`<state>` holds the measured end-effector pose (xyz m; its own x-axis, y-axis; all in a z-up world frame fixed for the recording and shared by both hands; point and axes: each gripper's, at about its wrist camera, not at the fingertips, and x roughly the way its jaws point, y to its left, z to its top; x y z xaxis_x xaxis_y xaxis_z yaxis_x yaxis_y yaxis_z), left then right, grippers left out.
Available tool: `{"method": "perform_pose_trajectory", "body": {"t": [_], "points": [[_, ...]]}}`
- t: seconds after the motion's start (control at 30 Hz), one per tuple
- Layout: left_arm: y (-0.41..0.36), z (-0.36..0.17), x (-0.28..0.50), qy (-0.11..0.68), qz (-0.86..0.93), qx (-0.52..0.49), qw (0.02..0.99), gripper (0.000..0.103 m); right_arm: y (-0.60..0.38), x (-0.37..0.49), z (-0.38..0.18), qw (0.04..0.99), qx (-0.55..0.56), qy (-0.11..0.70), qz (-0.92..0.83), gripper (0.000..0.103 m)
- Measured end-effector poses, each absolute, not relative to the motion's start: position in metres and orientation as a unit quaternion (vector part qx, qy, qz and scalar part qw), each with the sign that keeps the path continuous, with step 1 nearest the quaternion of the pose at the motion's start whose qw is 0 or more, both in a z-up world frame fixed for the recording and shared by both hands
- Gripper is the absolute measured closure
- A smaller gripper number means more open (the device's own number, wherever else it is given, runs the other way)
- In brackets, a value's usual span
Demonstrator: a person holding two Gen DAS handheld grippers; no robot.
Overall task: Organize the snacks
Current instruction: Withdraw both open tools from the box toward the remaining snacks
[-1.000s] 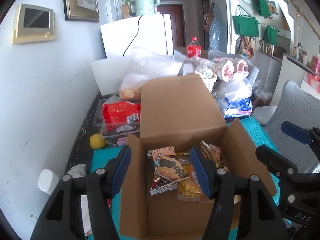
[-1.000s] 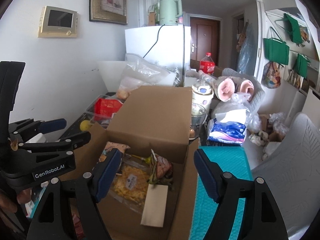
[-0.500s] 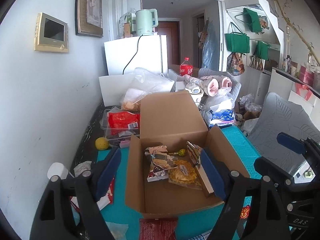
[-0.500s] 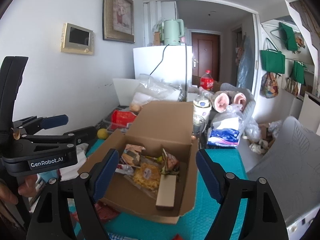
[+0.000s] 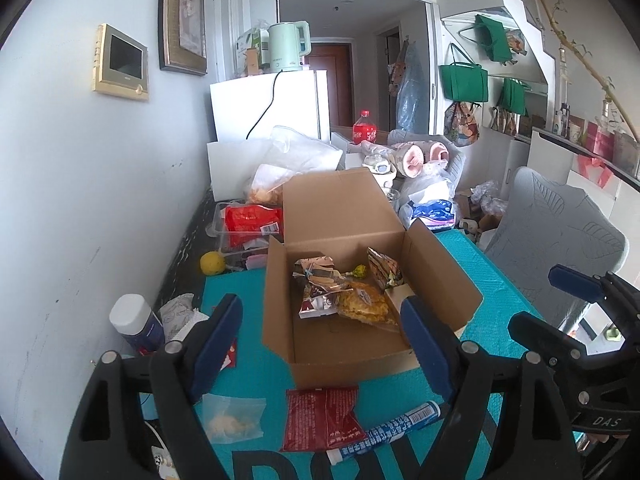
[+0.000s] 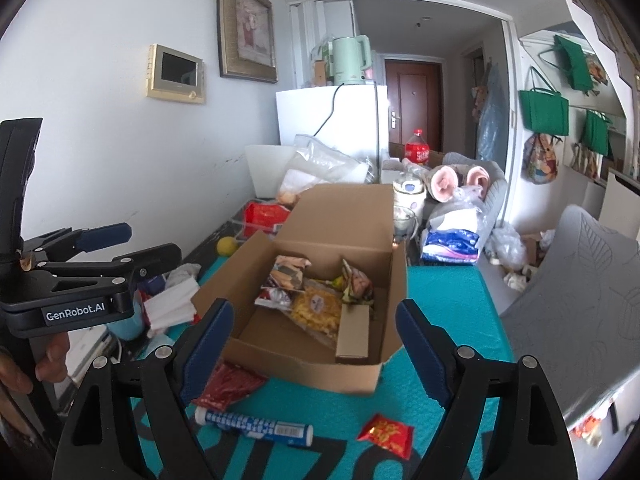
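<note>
Cardboard box (image 5: pixel 352 280) open on teal mat (image 5: pixel 476 264), lid flap raised at far side. Inside, toward far end: crumpled snack packets (image 5: pixel 320 292), clear bag of yellow crisps (image 5: pixel 362 306), slim tan carton (image 6: pixel 354 330) against right wall. Near half of box floor bare. In front of box on mat: dark red packet (image 5: pixel 322 418) touching blue-and-white tube (image 5: pixel 384 432); small red packet (image 6: pixel 386 434) further right; clear bag (image 5: pixel 232 420) at left. Left gripper (image 5: pixel 320 344) above near edge of box, jaws wide apart, nothing held. Right gripper (image 6: pixel 310 348) likewise spread and empty. Yellow ball (image 5: pixel 212 263) beside clear tray (image 5: pixel 224 236) beyond mat, far left.
</note>
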<state>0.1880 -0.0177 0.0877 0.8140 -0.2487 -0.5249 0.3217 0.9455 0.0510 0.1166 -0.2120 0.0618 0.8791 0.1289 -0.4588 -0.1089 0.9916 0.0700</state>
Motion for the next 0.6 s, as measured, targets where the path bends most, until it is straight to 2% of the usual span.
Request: {"method": "perform_pose_trajectory", "body": {"t": [0.37,0.6], "points": [[-0.004,0.058,0.163,0.290,-0.159,0.047,0.943,0.021,-0.199,0.099,0.032,0.958,0.035,0.273,0.080,0.019],[-0.005,0.027,0.154,0.316,-0.153,0.068,0.934,0.021,-0.190,0.098,0.001,0.945,0.029,0.311,0.096,0.019]]}}
